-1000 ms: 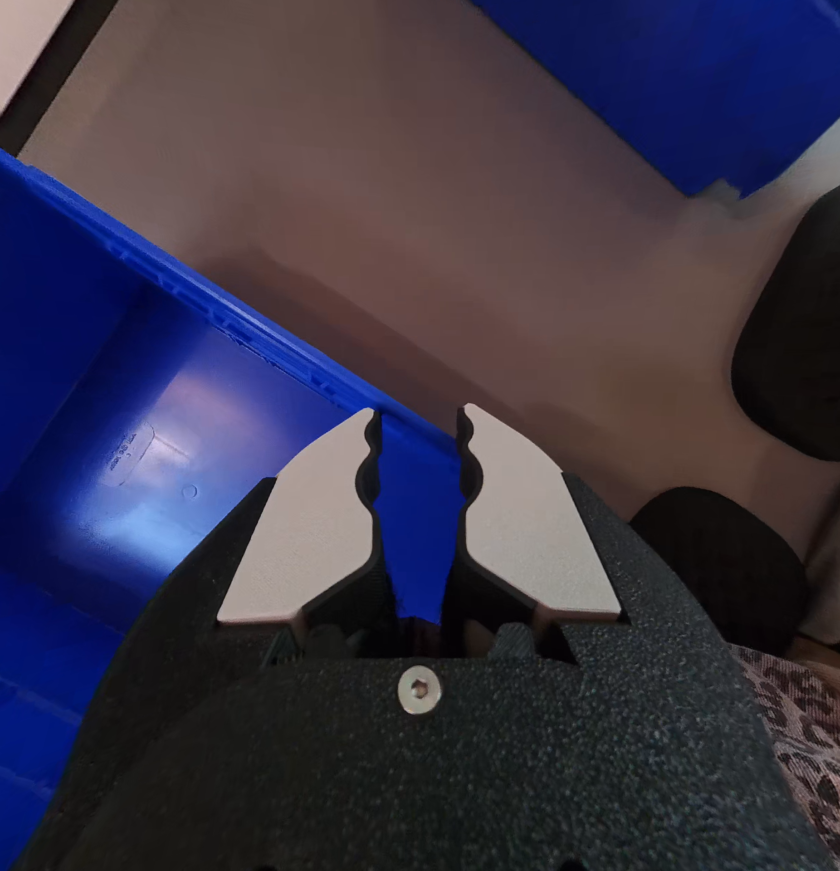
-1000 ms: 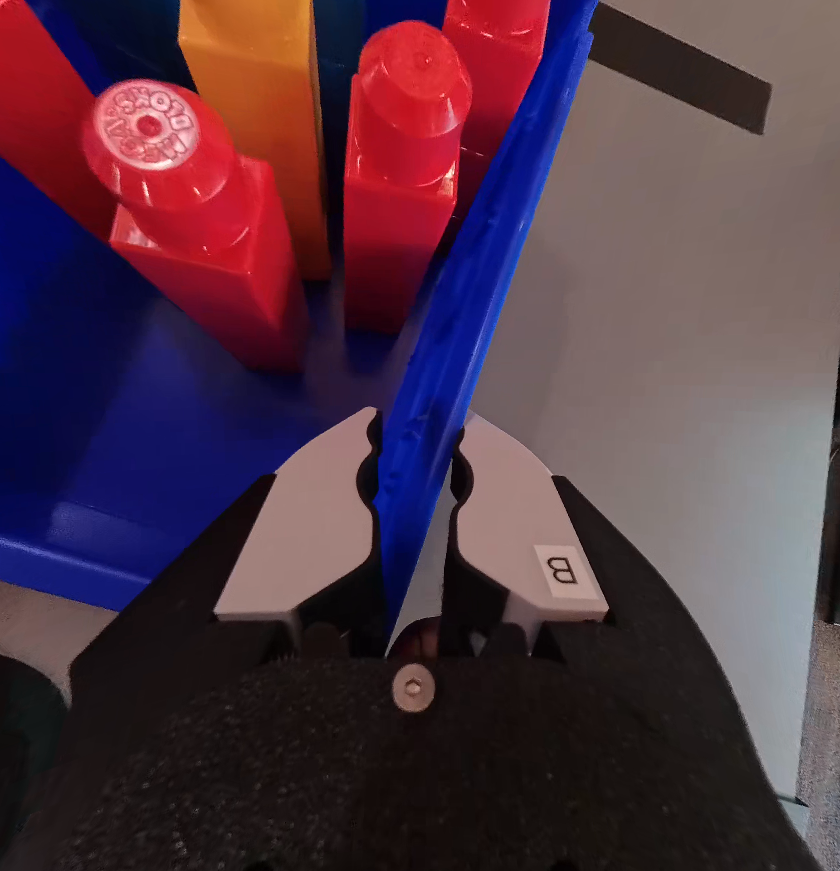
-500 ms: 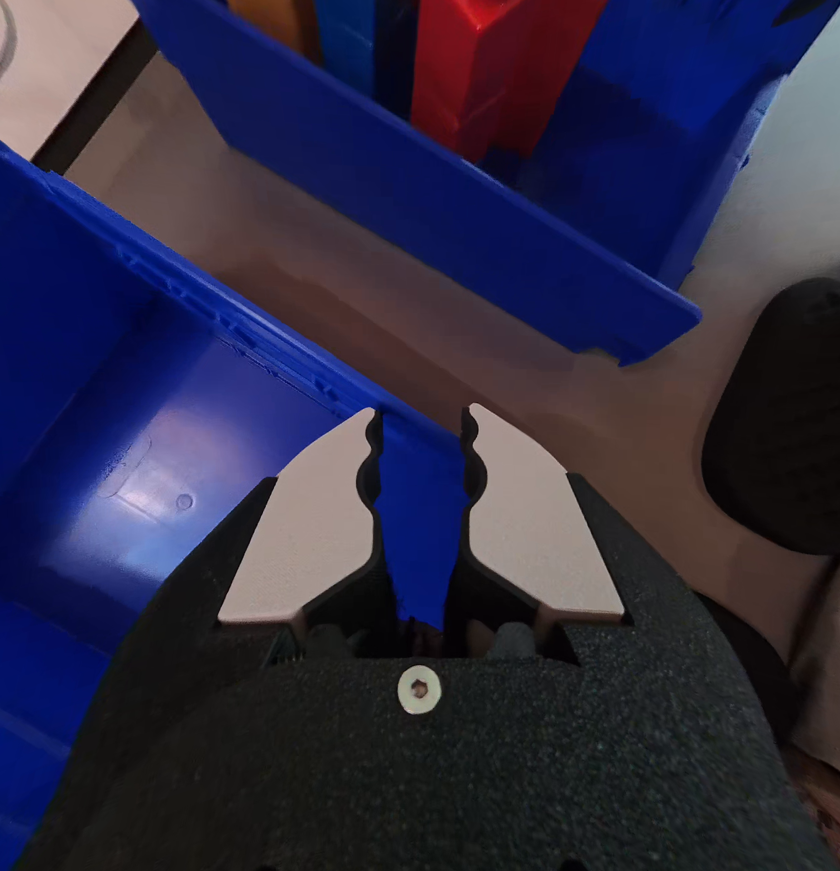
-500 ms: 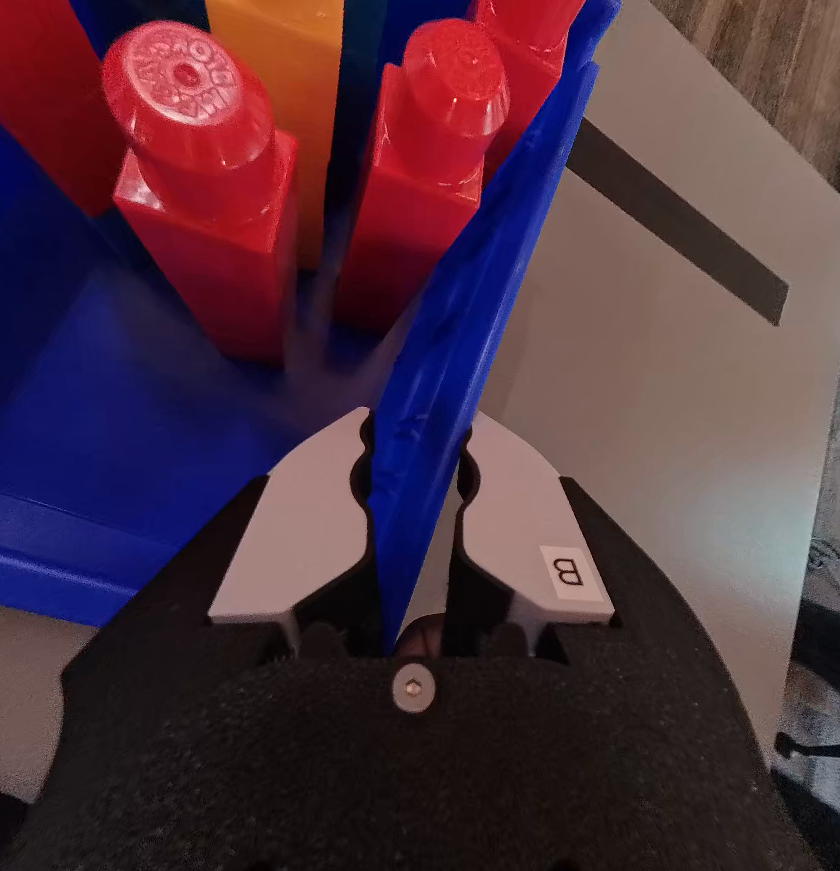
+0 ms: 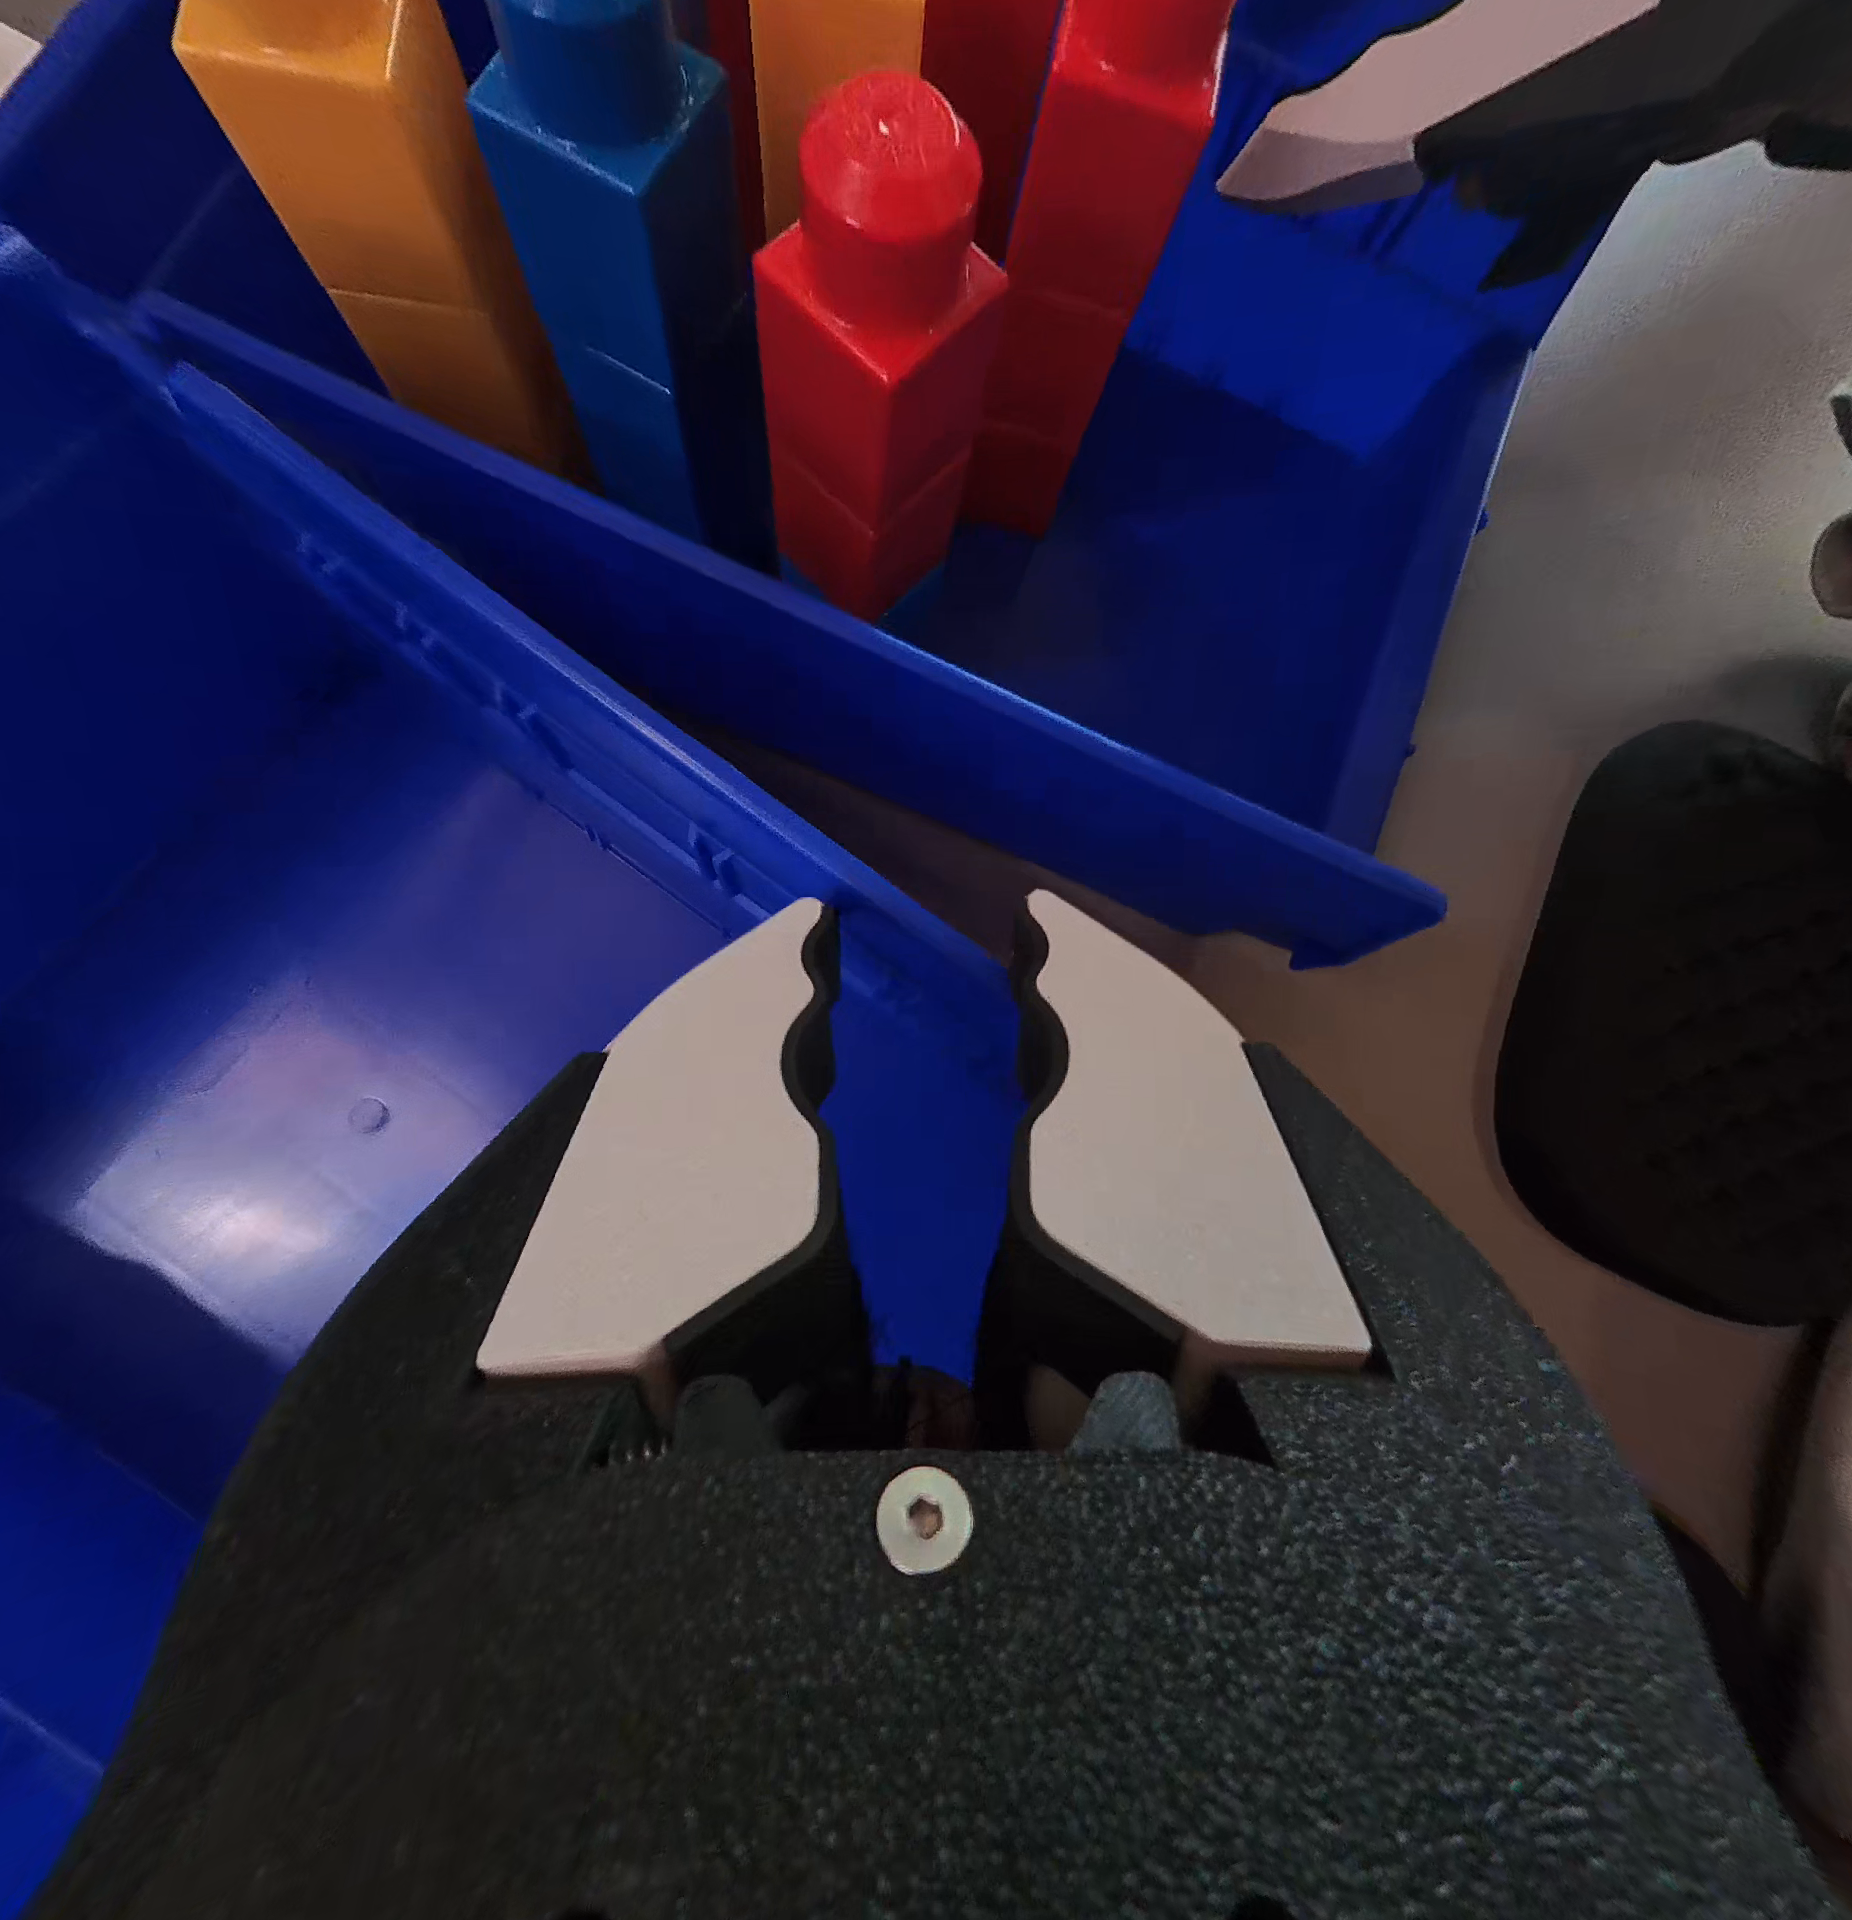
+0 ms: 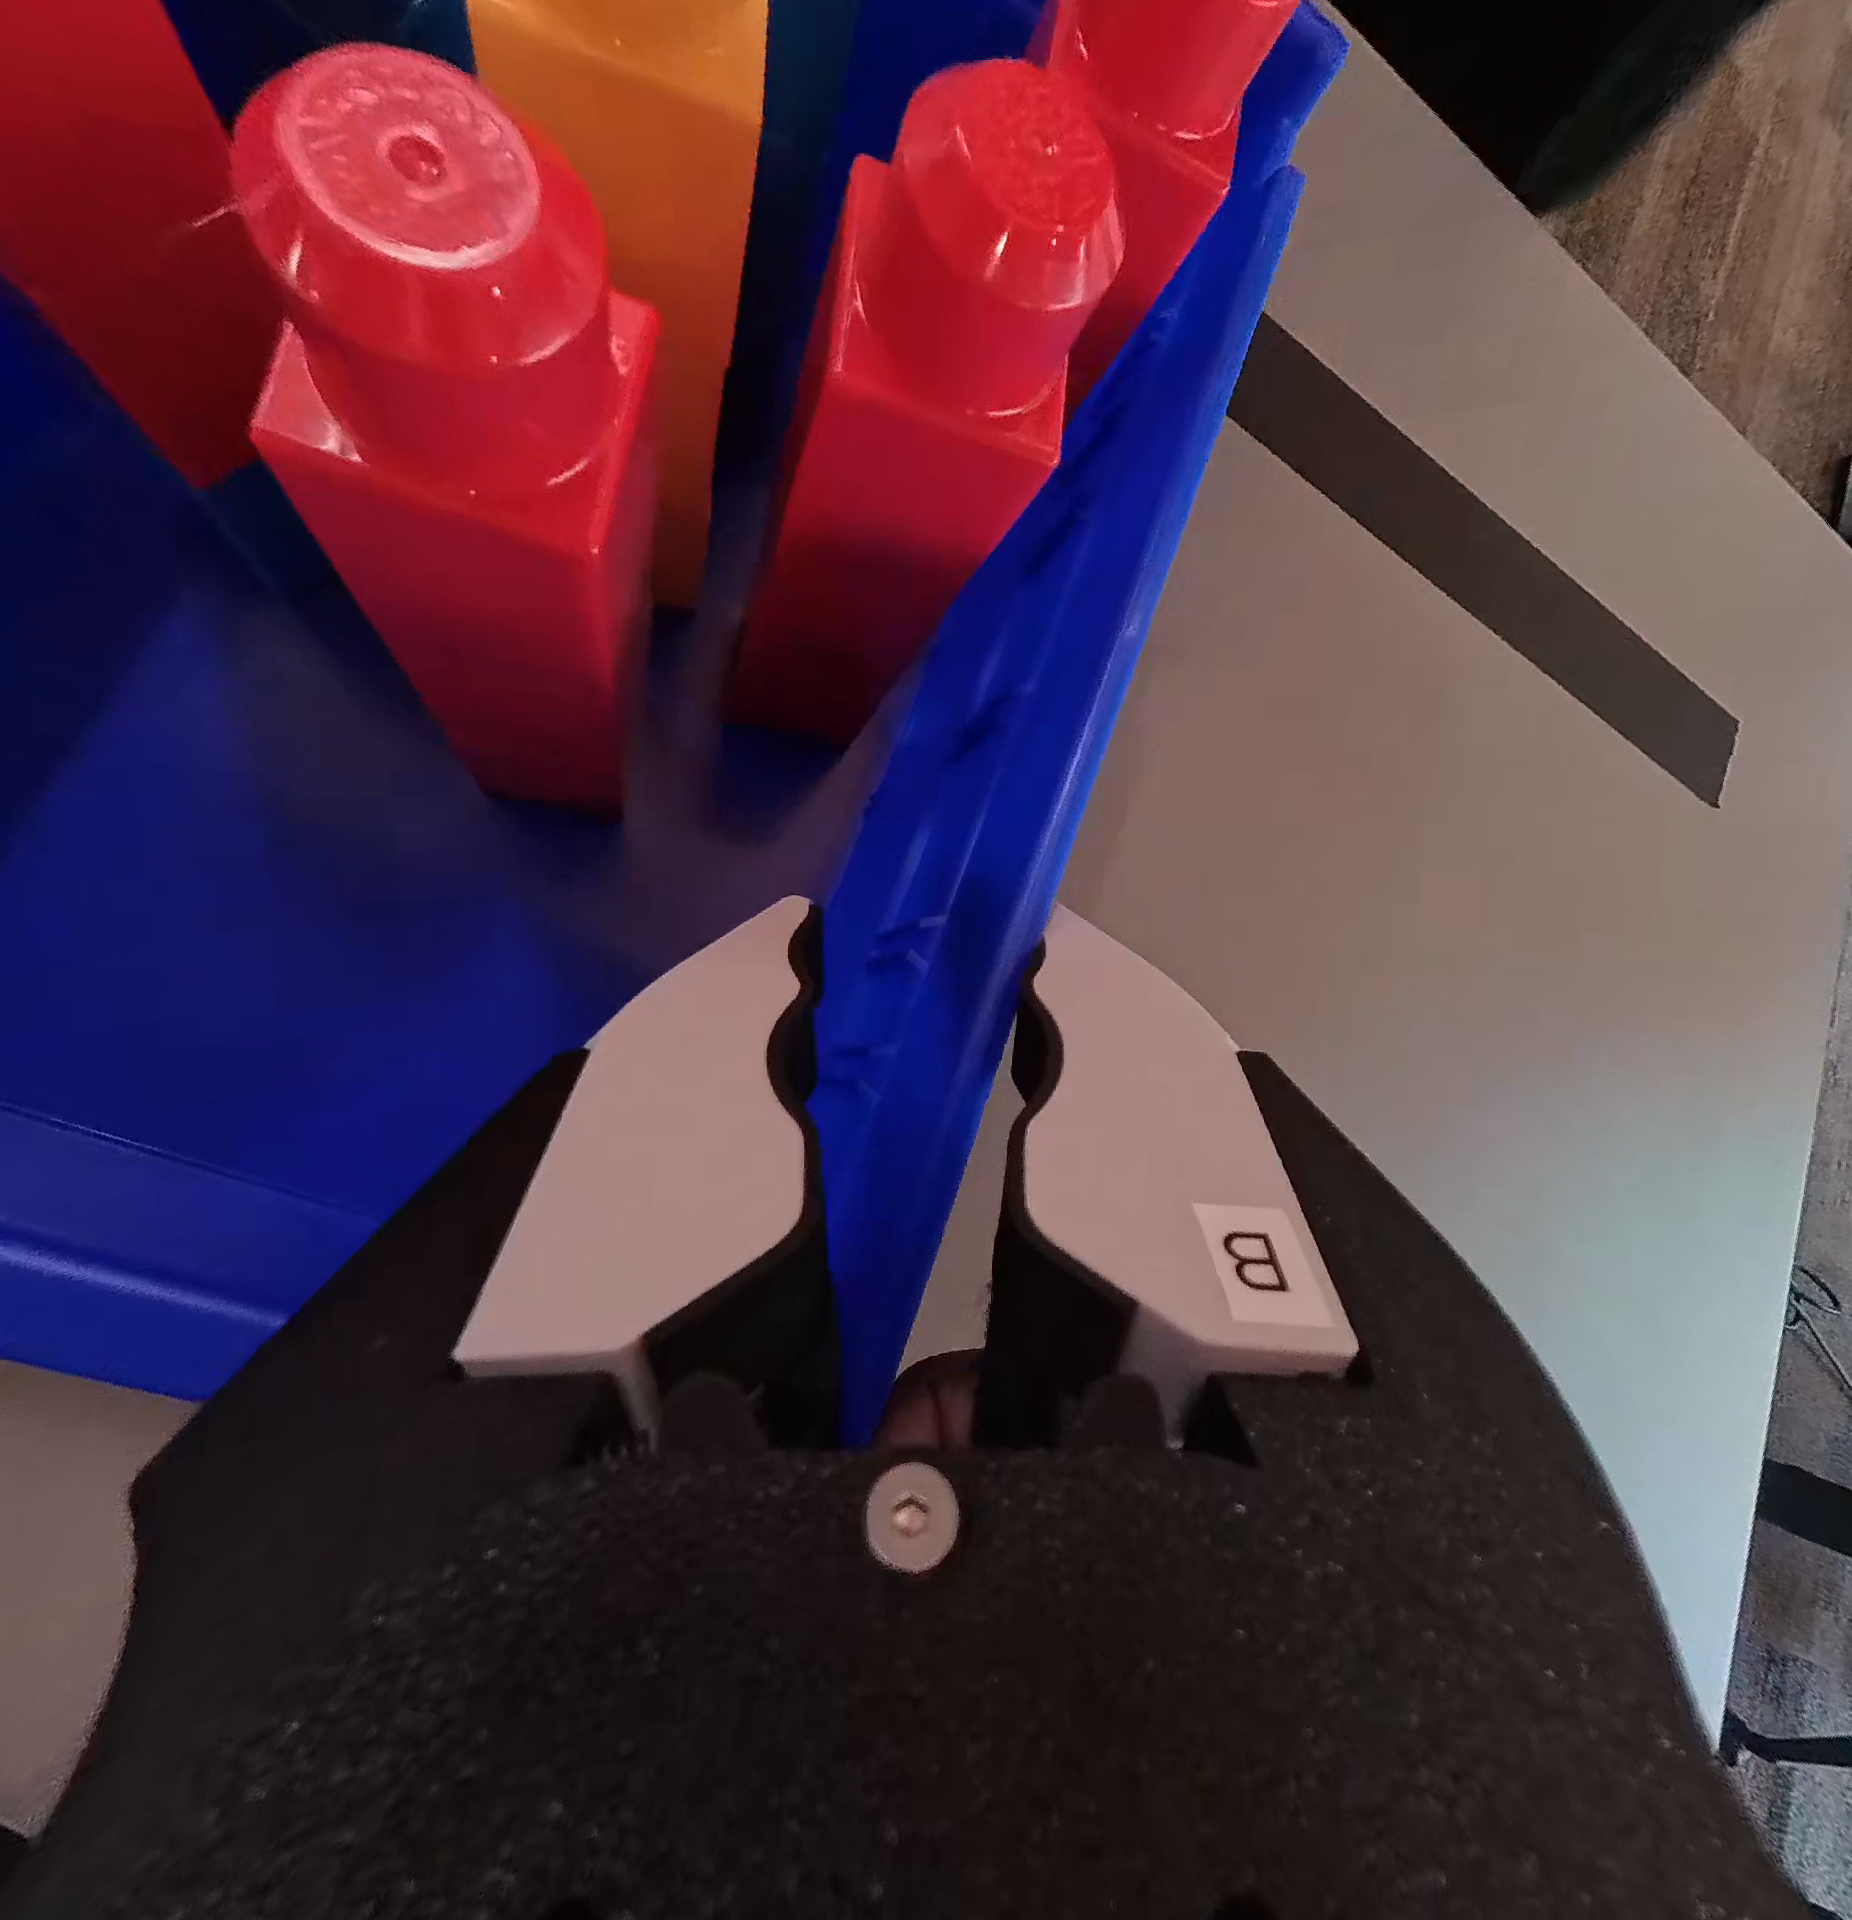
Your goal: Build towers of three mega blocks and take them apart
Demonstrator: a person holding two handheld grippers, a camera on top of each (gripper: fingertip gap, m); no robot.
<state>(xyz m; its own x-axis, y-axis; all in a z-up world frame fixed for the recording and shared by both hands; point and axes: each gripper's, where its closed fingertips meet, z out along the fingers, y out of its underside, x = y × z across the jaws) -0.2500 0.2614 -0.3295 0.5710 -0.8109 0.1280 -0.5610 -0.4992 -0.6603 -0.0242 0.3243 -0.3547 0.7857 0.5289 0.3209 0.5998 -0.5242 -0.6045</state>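
A: Where are the towers?

B: In the full bin (image 6: 1057, 727), standing upright. In the right wrist view they fill the upper left of the frame: two red towers (image 6: 465, 499) with round studs on top, an orange one (image 6: 631, 208) behind. In the left wrist view the same cluster sits top centre: orange, blue tower (image 5: 631, 260), red.

A: And the grippers?

B: Neither has a block. The right gripper (image 6: 917, 945) is closed on that bin's side wall, the wall running up between its fingers at lower centre. The left gripper (image 5: 922, 925) is pinched the same way on the rim of the empty bin (image 5: 278, 935), which fills the left of its frame. The two bins look just beside each other, nearly touching at upper left there.

A: How would a tower handle?

B: My guess: light, hollow, stiff plastic with glossy, somewhat slippery sides. It won't crush, but the stud joints are only friction fits, so a sideways yank could snap the stack early.

A: Where to grip?

B: On two flat opposite faces of one block, not the tapered stud. To take one apart, hold a lower block with one gripper and the top block with the other.

A: Which way do they point?

B: Long axis vertical, studs up toward both cameras, so pull along that axis.
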